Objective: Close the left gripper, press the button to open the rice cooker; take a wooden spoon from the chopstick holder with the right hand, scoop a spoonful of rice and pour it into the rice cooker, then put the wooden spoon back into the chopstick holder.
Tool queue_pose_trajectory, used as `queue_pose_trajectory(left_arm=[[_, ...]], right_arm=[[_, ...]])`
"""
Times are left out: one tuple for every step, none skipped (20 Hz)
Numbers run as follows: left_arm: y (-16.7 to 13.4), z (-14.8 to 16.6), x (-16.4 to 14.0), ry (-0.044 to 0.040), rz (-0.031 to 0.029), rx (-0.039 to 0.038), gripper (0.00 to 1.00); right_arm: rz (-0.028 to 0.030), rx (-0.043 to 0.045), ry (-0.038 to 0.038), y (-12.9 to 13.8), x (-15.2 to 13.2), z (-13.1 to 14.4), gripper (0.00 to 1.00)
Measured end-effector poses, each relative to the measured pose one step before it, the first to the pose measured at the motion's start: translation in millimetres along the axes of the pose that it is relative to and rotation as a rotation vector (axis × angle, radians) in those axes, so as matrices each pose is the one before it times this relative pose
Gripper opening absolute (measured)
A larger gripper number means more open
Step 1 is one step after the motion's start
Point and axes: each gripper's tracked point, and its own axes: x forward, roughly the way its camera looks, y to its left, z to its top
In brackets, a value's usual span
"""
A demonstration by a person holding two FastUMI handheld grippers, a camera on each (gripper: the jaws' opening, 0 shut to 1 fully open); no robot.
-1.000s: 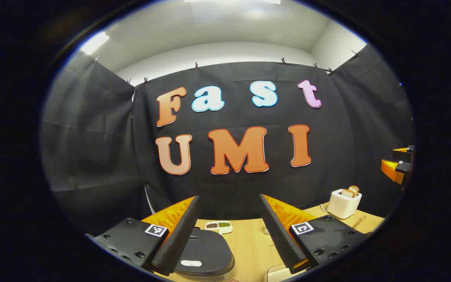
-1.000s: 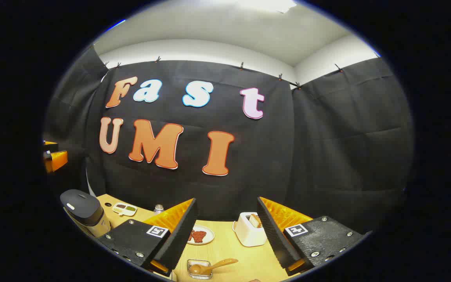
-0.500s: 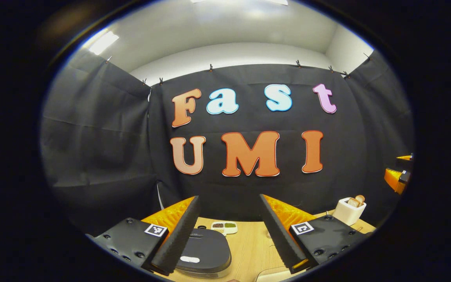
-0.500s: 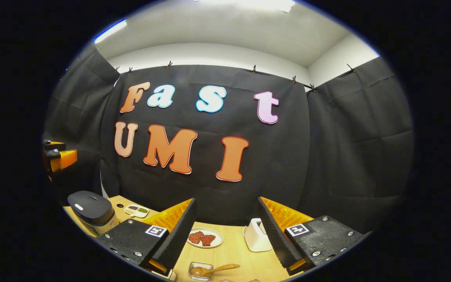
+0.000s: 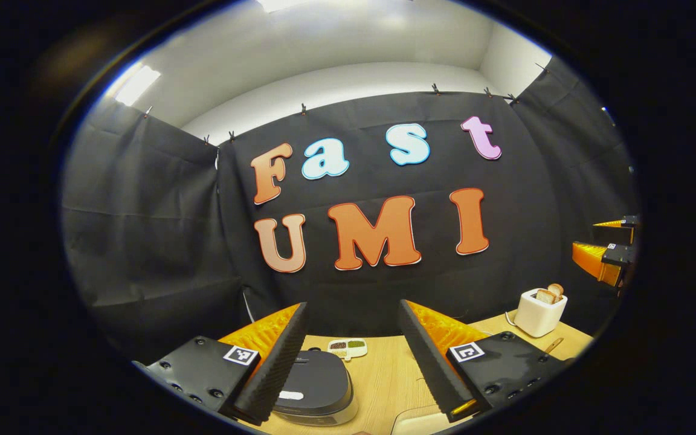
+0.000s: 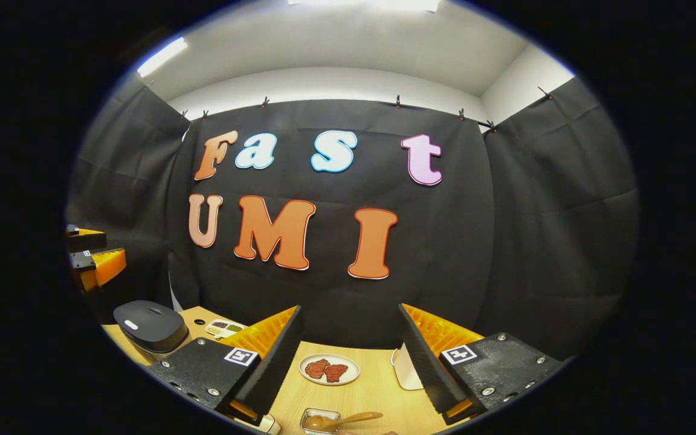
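The rice cooker (image 5: 318,383) has a black lid, down, with a white button (image 5: 292,396); it sits on the wooden table just behind my left finger. My left gripper (image 5: 353,304) is open and held above the table, touching nothing. In the right gripper view the cooker (image 6: 150,326) stands far left. A wooden spoon (image 6: 339,418) rests in a small clear holder (image 6: 315,415) below my open right gripper (image 6: 350,308), handle pointing right. The rice is not identifiable.
A small divided dish (image 5: 347,347) lies behind the cooker. A white toaster (image 5: 540,311) with bread stands at the right, and a plate of red meat (image 6: 328,369) sits mid-table. The other gripper appears at each view's edge (image 5: 608,254) (image 6: 91,260).
Both views have drifted while the jaws stayed open. In the right gripper view the scene slid right, so the toaster went behind my right finger. The left gripper view shifted slightly.
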Motion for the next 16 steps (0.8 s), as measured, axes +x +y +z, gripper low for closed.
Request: queue_pose_trajectory(left_arm=[[1.61, 0.21, 1.06, -0.00146, 0.00407, -0.00016, 1.0], [2.44, 0.25, 0.73, -0.00153, 0.00197, 0.00016, 1.0], [4.33, 1.04, 0.78, -0.0011, 0.00379, -0.00236, 0.99], [6.39, -0.44, 0.99, 0.00182, 0.00366, -0.0042, 0.99], [6.61, 0.28, 1.8, 0.00056, 0.00864, -0.00397, 0.99], [10.74, -0.93, 2.96, 0.0022, 0.01832, 0.00215, 0.99], [8.49, 1.76, 3.11, -0.00009, 0.0121, -0.00188, 0.99], [5.73, -1.06, 1.81, 0.00119, 0.00136, -0.0021, 0.99], [5.55, -0.58, 3.51, 0.00316, 0.00281, -0.00177, 0.99], [9.9, -1.91, 2.74, 0.00513, 0.0089, -0.00085, 0.98], [8.66, -0.93, 3.83, 0.00703, 0.01194, -0.00398, 0.92], [8.42, -4.63, 5.07, 0.01869, 0.0124, -0.01049, 0.77], [1.52, -8.6, 5.1, 0.04043, -0.00881, -0.01068, 0.62], [8.12, -14.18, 5.7, 0.04952, 0.02868, 0.00012, 0.47], [-0.69, -7.86, 4.69, 0.04963, -0.00421, -0.01798, 0.32], [-0.7, -11.38, 7.69, 0.04965, -0.02004, -0.02499, 0.17]], right_arm=[[0.00076, -0.0023, 0.00223, 0.36, 2.7, -0.44, 0.95], [0.00124, -0.00113, -0.00219, 0.75, 0.39, 0.43, 0.95], [-0.00421, -0.00011, 0.00085, -0.69, 0.53, 0.02, 0.95], [0.00018, 0.00179, 0.00224, 0.57, 0.72, -0.21, 0.95], [-0.00151, 0.00307, 0.00282, 0.52, 0.83, -0.16, 0.95], [0.0002, 0.00087, 0.00393, 0.53, -0.49, -0.66, 0.95], [-0.0027, -0.00335, 0.00203, -0.73, 0.04, -0.89, 0.95], [-0.00849, -0.00597, 0.00576, -2.3, -0.03, -1.88, 0.95], [-0.00721, -0.00342, 0.00762, -1.02, -1.52, -2.45, 0.95], [-0.00871, -0.00141, 0.00615, -2.03, -2.32, -1.35, 0.95], [-0.0064, 0.0003, 0.00616, -2.08, -1.3, -1.6, 0.95], [-0.00824, 0.00089, 0.00471, -1.76, -1.92, -2.6, 0.95], [-0.00818, 0.00133, 0.00856, -1.69, -0.7, -3.18, 0.95], [-0.00751, 0.00011, 0.01301, -1.99, -1.38, -4.51, 0.95], [-0.01143, 0.00014, 0.00875, -3.11, -2.02, -3.31, 0.95], [-0.00988, 0.00046, 0.00729, -2.79, -2.81, -3.17, 0.95]])
